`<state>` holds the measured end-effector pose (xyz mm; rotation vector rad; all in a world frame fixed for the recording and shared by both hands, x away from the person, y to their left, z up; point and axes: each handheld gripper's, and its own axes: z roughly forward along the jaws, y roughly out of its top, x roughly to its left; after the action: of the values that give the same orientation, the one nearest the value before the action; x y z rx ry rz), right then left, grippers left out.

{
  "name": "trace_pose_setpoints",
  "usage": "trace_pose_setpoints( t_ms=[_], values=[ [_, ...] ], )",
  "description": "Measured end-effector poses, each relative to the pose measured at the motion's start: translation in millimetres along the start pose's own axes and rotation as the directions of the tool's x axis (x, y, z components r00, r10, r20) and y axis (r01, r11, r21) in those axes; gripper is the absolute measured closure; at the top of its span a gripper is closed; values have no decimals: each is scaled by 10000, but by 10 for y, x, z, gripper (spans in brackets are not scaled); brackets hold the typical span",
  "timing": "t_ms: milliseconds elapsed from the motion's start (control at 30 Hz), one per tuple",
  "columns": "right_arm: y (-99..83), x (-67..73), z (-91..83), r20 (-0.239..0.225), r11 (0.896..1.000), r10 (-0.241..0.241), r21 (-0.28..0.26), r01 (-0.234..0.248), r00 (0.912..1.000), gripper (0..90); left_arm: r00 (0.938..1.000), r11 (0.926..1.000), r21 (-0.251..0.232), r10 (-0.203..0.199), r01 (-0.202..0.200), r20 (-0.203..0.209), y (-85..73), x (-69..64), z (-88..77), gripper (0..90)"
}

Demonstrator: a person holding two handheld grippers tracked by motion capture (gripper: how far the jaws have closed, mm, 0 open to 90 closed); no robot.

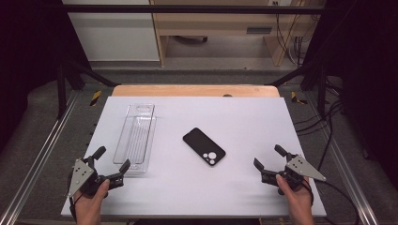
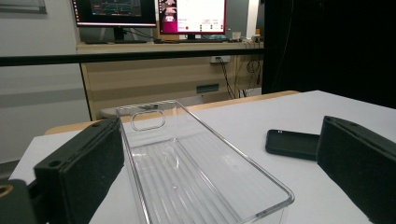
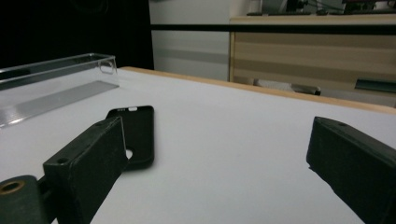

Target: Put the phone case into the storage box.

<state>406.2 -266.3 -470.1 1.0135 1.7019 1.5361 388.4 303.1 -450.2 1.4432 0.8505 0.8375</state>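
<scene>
A black phone case (image 1: 204, 146) lies flat, camera holes up, near the middle of the white table (image 1: 244, 117). A clear plastic tray (image 1: 136, 137) lies lengthwise to its left. My left gripper (image 1: 111, 160) rests open at the front left, just short of the tray's near end; in the left gripper view the tray (image 2: 187, 168) runs away between the jaws, with the case (image 2: 292, 143) to the right. My right gripper (image 1: 268, 156) stands open at the front right, apart from the case, which lies past the left jaw (image 3: 135, 133) in the right gripper view. Nothing is held.
The white table sheet ends at a wooden strip (image 1: 195, 90) at the back. Metal rails (image 1: 42, 150) run along both sides, and cables (image 1: 328, 122) hang at the right. A desk with monitors (image 2: 149, 14) stands beyond the table.
</scene>
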Motion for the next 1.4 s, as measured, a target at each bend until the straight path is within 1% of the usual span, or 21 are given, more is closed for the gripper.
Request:
trace_pose_setpoints(
  t_ms=[167, 267, 300, 400, 433, 567, 600, 667, 733, 800, 833, 867, 1000, 1133, 1167, 1200, 1233, 1267, 1300, 1367, 1400],
  values=[
    [-10, 19, 12, -96, 9988, 0, 480, 5, 10000, 54, 10000, 10000, 25, 43, -43, 2, 0, -11, -2, 6],
    [-7, 40, 30, 66, 9973, -167, 716, 162, 9998, 47, 10000, 10000, 53, 81, -81, 32, -2, -25, 2, 6],
    [-6, 49, 47, 312, 9960, -94, 894, 66, 9995, 60, 10000, 10000, 79, 59, -59, 13, -7, -29, 7, 6],
    [-9, 40, 64, 519, 9949, -67, 1009, 14, 9986, 65, 10000, 10000, 95, 27, -27, 1, -15, -28, 14, 6],
    [-11, 28, 80, 599, 9920, 136, 1249, -210, 9981, 65, 10000, 9999, 102, -17, 18, -12, -19, -27, 17, 6],
    [1, 14, 87, 575, 9876, 239, 1534, -325, 9981, 65, 10000, 9999, 121, -19, 19, -8, -23, -27, 14, 5],
    [24, 14, 93, 567, 9792, 305, 1988, -413, 9979, 65, 10000, 9999, 150, -45, 45, -9, -29, -26, 8, 6],
    [34, 11, 93, 533, 9754, 332, 2162, -440, 9980, 65, 10000, 9998, 165, -74, 75, -6, -29, -25, 6, 5],
    [64, 0, 95, 582, 9610, 483, 2693, -623, 9971, 65, 10000, 9999, 149, -30, 30, 31, -25, -30, -5, 5],
    [70, -2, 108, 620, 9516, 698, 2954, -851, 9956, 68, 10000, 9999, 158, -10, 9, 44, -23, -33, -12, 5],
    [70, -2, 108, 620, 9516, 698, 2954, -851, 9956, 68, 10000, 9999, 149, -34, 34, 37, -23, -39, -18, 5],
    [52, 17, 129, 641, 9427, 576, 3251, -754, 9963, 69, 10000, 9999, 136, -36, 35, 50, -19, -41, -25, 5],
    [46, 27, 145, 677, 9442, 581, 3202, -769, 9960, 68, 10000, 9999, 163, -46, 45, 56, -19, -37, -16, 5],
    [103, 56, 231, 593, 9361, 292, 3483, -481, 9978, 62, 10000, 9998, 178, -14, 13, 51, -18, -45, -12, 5],
    [158, 91, 315, 444, 9233, 58, 3835, -224, 9990, 62, 10000, 9997, 227, 22, -24, 62, -18, -55, -13, 5],
    [158, 91, 315, 444, 9233, 58, 3835, -224, 9990, 62, 10000, 9997, 227, 22, -24, 62, -18, -55, -13, 5],
    [213, 135, 409, 249, 9121, -99, 4100, -11, 9996, 63, 9999, 9997, 244, 57, -60, 104, -18, -62, -14, 5],
    [237, 154, 466, 18, 9112, -70, 4118, 56, 10000, 65, 9998, 9995, 301, 125, -129, 159, -24, -75, -10, 5],
    [237, 154, 466, 18, 9112, -70, 4118, 56, 10000, 65, 9998, 9995, 301, 125, -129, 159, -24, -75, -10, 5],
    [304, 212, 661, -350, 8913, -76, 4528, 226, 9994, 73, 9999, 9994, 311, 112, -115, 111, -28, -75, 4, 5],
    [304, 212, 661, -350, 8913, -76, 4528, 226, 9994, 73, 9999, 9994, 311, 112, -115, 111, -28, -75, 4, 5]
  ],
)
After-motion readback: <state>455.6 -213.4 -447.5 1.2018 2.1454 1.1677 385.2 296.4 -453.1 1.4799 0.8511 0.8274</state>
